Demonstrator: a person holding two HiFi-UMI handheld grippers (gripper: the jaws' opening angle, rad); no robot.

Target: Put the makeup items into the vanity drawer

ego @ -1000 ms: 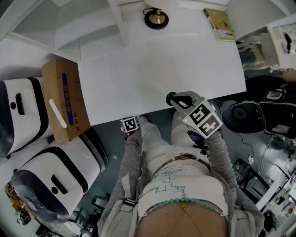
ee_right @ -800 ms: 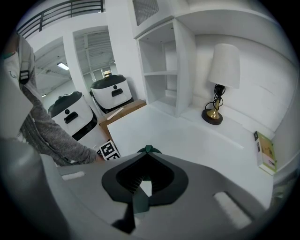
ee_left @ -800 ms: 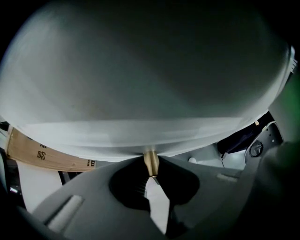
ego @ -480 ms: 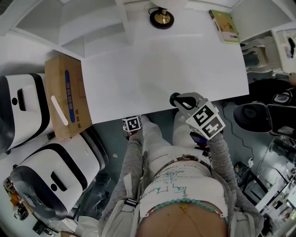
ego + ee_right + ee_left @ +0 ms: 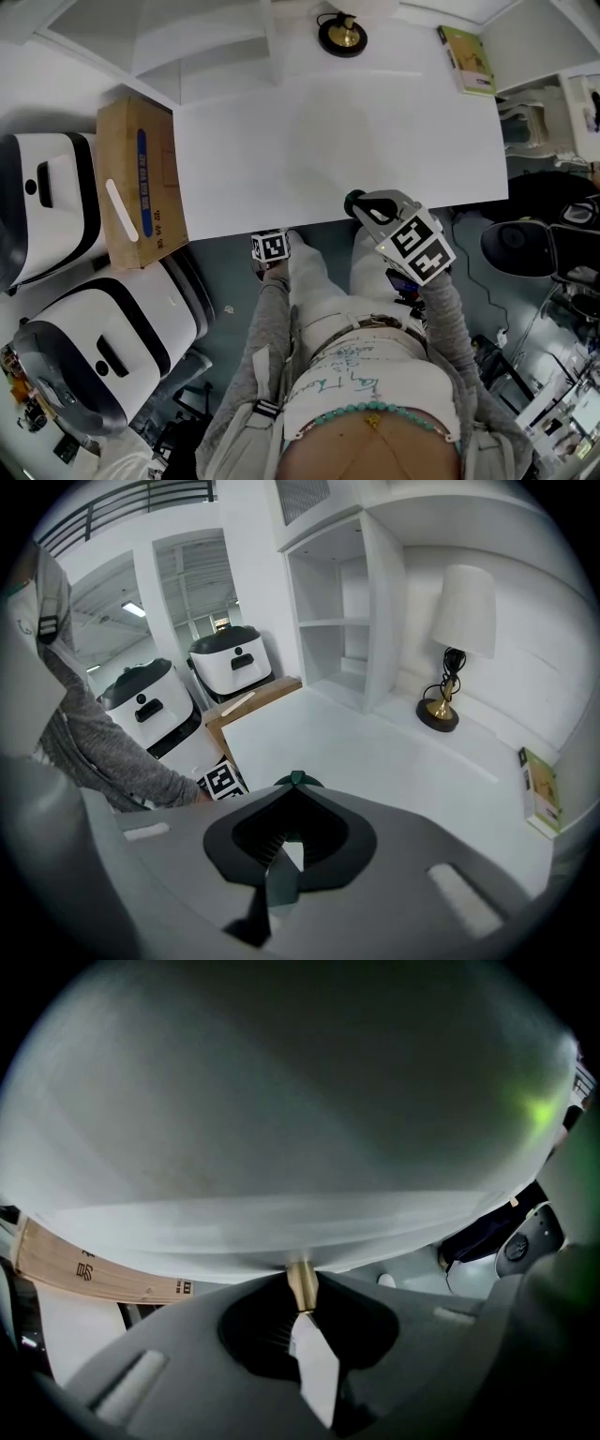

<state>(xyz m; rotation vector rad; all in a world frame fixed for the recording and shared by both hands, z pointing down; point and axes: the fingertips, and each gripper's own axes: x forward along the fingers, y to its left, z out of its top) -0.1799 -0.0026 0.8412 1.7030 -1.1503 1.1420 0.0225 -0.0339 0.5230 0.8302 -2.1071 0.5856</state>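
My left gripper (image 5: 302,1281) is shut on a small brass knob (image 5: 302,1288) set in the white front panel (image 5: 281,1232) just under the vanity top. In the head view only its marker cube (image 5: 272,247) shows, at the vanity's front edge. My right gripper (image 5: 294,786) is shut on a slim dark green makeup item (image 5: 281,878) whose tip (image 5: 353,200) pokes past the jaws. It hovers over the front edge of the white vanity top (image 5: 375,141), right of the left gripper. No other makeup items show.
A black-and-brass lamp (image 5: 342,34) stands at the back of the vanity and a green book (image 5: 471,58) lies at its back right corner. A cardboard box (image 5: 141,192) and two white machines (image 5: 103,342) sit to the left. White shelves (image 5: 342,621) rise behind.
The head view has drifted slightly. Both grippers keep their places at the vanity's front edge.
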